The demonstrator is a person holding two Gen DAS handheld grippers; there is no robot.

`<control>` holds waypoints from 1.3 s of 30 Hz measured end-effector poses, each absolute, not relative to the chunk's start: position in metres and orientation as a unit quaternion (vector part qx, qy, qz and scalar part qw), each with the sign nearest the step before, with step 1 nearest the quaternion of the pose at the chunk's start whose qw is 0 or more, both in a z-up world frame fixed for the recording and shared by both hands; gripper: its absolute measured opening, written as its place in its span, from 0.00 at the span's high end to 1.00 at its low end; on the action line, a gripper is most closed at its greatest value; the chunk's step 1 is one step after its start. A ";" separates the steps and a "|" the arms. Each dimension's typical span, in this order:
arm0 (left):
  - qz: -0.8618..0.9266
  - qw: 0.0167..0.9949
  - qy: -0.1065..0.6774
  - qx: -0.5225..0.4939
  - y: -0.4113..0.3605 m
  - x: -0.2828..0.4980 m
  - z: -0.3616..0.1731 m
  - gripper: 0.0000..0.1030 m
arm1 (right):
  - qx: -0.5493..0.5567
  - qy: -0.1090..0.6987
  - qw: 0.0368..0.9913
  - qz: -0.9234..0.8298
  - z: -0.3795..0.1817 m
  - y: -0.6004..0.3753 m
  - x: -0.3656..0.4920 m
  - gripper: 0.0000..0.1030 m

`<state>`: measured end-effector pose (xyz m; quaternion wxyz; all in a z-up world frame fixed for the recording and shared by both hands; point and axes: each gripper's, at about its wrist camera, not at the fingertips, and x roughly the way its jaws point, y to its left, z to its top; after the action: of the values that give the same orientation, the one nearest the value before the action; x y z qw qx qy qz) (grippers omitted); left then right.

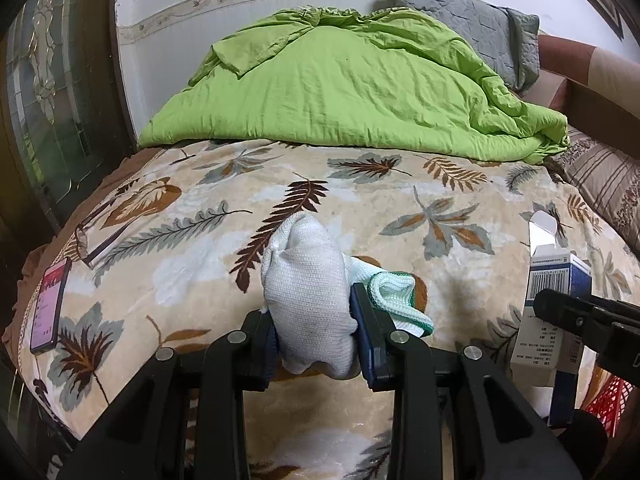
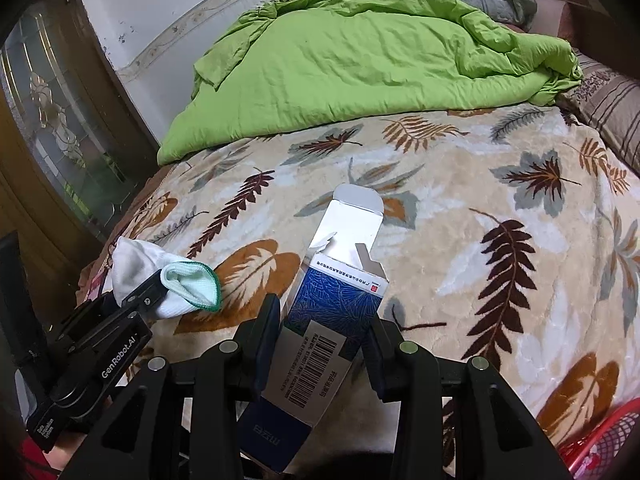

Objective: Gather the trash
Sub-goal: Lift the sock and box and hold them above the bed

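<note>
At the far left of the left wrist view we see a dark smartphone with a lit pink screen (image 1: 50, 306) lying flat on the beige plush bed blanket printed with brown and grey leaves (image 1: 192, 264), with a pair of thin-framed glasses (image 1: 86, 240) just beside it; we judge neither to be trash. In the lower middle of that frame our left hand-held gripper (image 1: 316, 332) is clamped on a soft white knitted sock with a mint cuff edged in green (image 1: 308, 292), its toe end pointing up the frame, away from us, along the fingers, and its cuff spilling out to the right. Moving right, the right wrist view shows our right hand-held gripper (image 2: 320, 340) gripping an opened blue and white cardboard carton with a barcode label (image 2: 336, 300), pinched across its narrow width. The carton's long axis runs up the frame with a slight lean to the right, its silver-lined top flap (image 2: 352, 216) standing open at the far end. Both items are lifted clear of the blanket, as far as we can judge. The relation that matters next lies at the lower right corner: a red plastic mesh basket (image 2: 612, 436) shows there, below and right of the carton, so the right hand is the nearer one. We judge that the carton should swing down and to the right into it first, and the sock would then have to cross over. The rumpled lime-green quilt (image 1: 340, 88) fills the upper part of both frames, well apart from either hand.
</note>
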<state>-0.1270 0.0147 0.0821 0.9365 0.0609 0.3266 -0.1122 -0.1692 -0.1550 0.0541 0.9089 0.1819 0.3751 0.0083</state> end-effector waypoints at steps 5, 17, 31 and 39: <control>-0.117 0.936 0.326 0.065 0.013 -0.128 0.082 0.70 | 0.184 0.375 0.909 0.007 0.055 -0.156 -0.173 0.59; -0.119 0.936 0.325 0.066 0.009 -0.131 0.082 0.70 | 0.190 0.373 0.908 0.014 0.059 -0.153 -0.179 0.59; -0.202 0.923 0.317 0.081 -0.028 -0.166 0.103 0.70 | 0.226 0.336 0.914 -0.022 0.089 -0.194 -0.238 0.59; -0.297 0.899 0.307 0.099 -0.073 -0.203 0.121 0.70 | 0.255 0.327 0.905 -0.096 0.102 -0.236 -0.320 0.59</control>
<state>-0.2028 -0.0730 0.1207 0.8989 0.0989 0.3069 -0.2965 -0.3200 -0.2359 0.1022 0.9050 0.2548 0.3269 -0.0961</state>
